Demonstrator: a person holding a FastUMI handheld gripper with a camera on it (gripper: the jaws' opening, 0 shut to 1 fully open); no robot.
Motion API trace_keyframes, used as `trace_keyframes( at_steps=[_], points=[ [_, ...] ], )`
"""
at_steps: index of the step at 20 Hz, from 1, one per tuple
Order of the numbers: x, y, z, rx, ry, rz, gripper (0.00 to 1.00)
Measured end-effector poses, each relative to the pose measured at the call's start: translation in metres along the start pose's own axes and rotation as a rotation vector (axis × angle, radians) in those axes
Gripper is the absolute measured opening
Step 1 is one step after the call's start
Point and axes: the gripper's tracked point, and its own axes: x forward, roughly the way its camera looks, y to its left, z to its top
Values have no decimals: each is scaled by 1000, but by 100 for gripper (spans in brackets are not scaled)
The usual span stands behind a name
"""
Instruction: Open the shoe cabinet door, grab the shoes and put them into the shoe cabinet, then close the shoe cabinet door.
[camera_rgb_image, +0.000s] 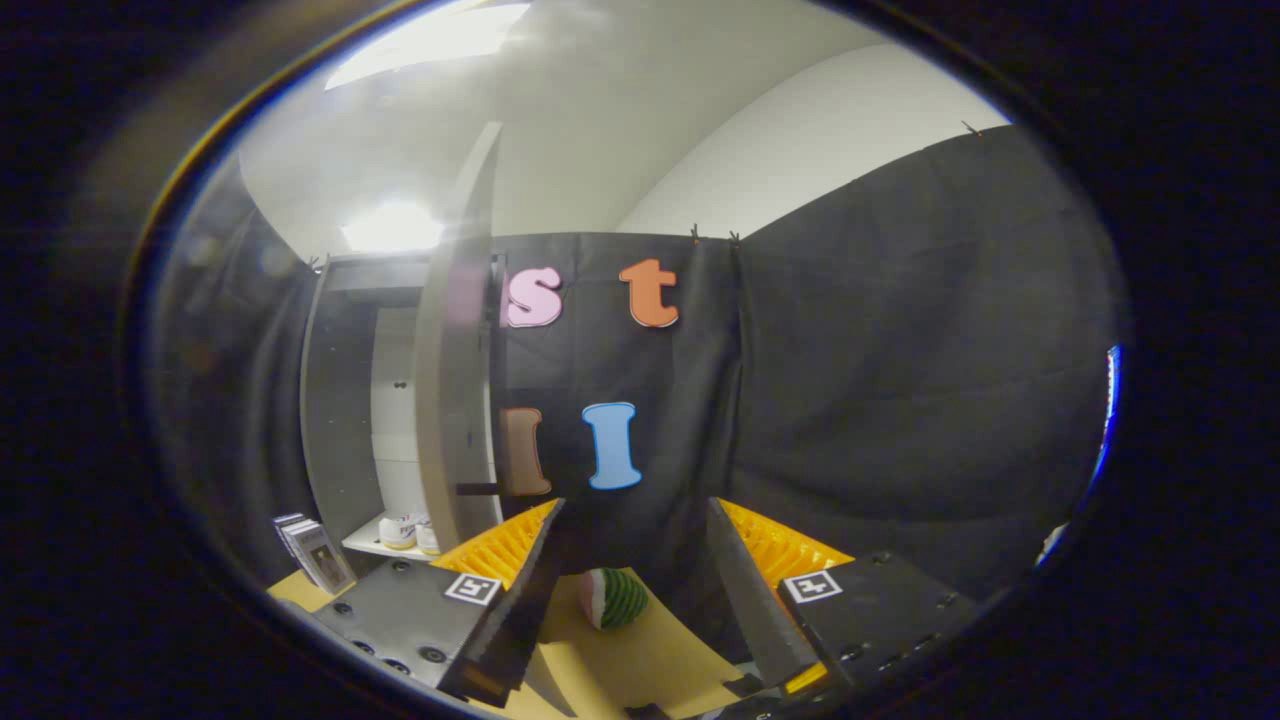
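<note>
The shoe cabinet (340, 400) stands to the left beyond my fingers, tall and grey. Its door (455, 380) is swung open, edge-on toward me, with a dark handle low on it. A pair of white shoes (408, 532) sits on a white shelf inside the cabinet, low down. My gripper (632, 560) is open, and nothing is held between its fingers. It points at the black cloth wall, right of the cabinet.
A toy watermelon slice (614, 598) lies on the tan surface (650, 660) just ahead, between my fingers. A few flat booklets or cards (312, 552) lean by the cabinet's left foot. Black cloth hangs across the back and right.
</note>
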Motion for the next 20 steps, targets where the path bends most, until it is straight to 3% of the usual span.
trace_keyframes(
  at_steps=[6, 12, 20],
  points=[
    [62, 13, -38, -4, 81, 106, 88],
    [81, 46, -59, -28, 133, 182, 90],
    [62, 71, -61, 22, 147, 218, 89]
  ],
)
